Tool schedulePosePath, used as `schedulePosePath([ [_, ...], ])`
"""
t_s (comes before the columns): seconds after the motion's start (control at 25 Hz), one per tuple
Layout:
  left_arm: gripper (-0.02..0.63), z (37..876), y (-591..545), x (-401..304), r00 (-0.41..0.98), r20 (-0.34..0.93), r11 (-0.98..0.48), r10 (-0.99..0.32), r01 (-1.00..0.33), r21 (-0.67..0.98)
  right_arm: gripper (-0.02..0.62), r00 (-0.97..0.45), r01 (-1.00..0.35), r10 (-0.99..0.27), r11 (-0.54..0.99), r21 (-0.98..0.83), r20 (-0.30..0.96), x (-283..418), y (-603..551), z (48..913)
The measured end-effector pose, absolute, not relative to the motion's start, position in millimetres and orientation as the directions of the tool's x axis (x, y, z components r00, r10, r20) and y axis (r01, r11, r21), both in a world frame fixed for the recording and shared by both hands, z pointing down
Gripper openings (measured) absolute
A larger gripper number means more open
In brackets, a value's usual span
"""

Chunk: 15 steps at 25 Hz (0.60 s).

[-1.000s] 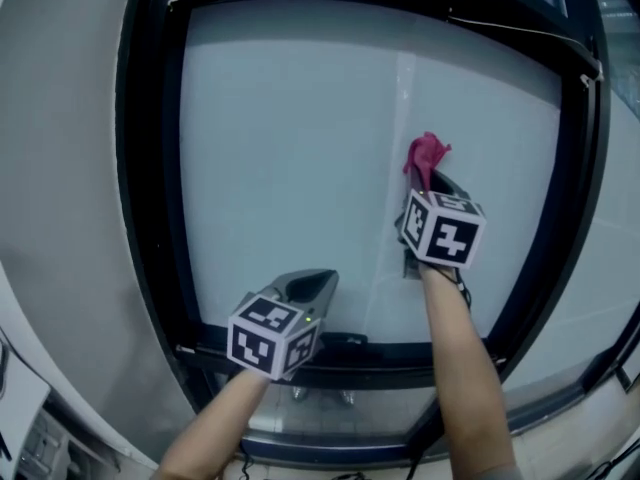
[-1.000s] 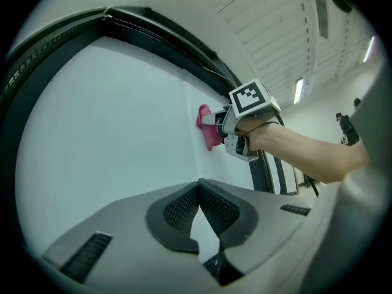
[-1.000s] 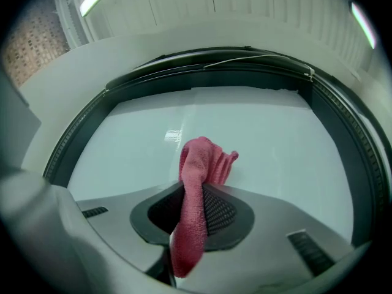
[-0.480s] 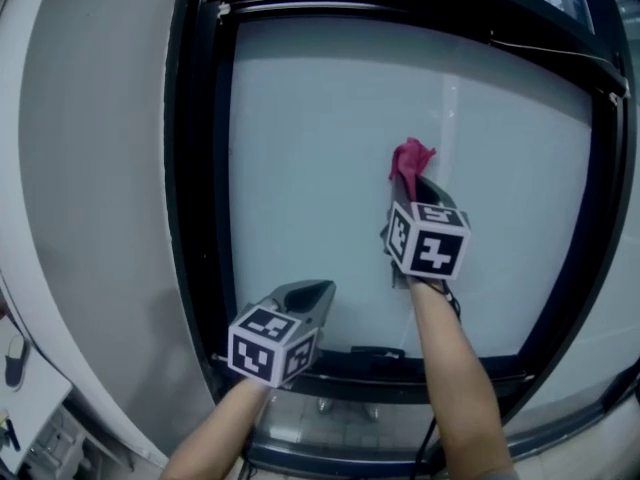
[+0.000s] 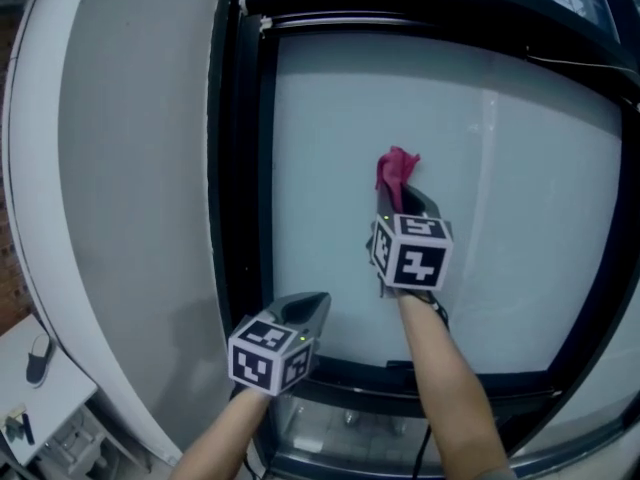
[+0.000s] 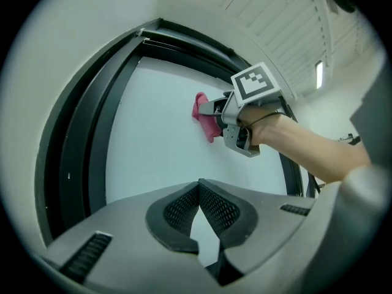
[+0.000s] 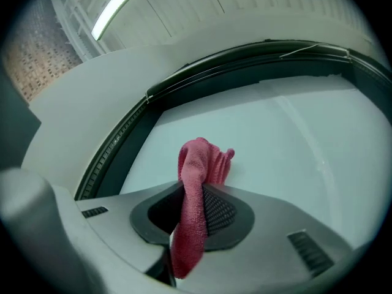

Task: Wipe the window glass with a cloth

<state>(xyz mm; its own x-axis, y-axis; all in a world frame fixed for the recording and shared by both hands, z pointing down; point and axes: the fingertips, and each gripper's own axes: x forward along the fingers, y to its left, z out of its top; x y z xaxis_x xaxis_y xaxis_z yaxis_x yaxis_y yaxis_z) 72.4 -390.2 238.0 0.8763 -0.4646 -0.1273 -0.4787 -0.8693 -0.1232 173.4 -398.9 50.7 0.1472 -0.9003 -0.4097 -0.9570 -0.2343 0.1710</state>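
A pink cloth (image 5: 396, 174) is pinched in my right gripper (image 5: 402, 204), which is shut on it and holds it against the pale window glass (image 5: 480, 158) near the pane's middle. In the right gripper view the cloth (image 7: 195, 188) bunches out past the jaws and a tail of it hangs down between them. My left gripper (image 5: 308, 304) sits low near the pane's bottom left corner, shut with nothing in it. The left gripper view shows its jaws (image 6: 199, 188) meeting at the tips, with the right gripper (image 6: 214, 110) and the cloth (image 6: 204, 116) ahead on the glass.
A black window frame (image 5: 240, 168) borders the glass on the left, top and bottom. A grey wall (image 5: 130, 168) lies left of the frame. A white surface with small items (image 5: 30, 388) is at the lower left.
My right gripper has slid the cloth leftward across the glass. The view has swung so the frame's left side sits further right. The left gripper has stayed low by the bottom frame.
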Motion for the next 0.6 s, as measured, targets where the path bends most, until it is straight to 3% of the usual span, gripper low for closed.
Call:
schedulePosePath([
  [0.6, 0.008, 233.6, -421.3, -8.3, 0.797, -0.149, -0.796, -0.585, -0.599, -0.081, 0.064, -0.040, -0.981, -0.934, -0.032, 0.193, -0.355, 70.6, -468.9, 59.3],
])
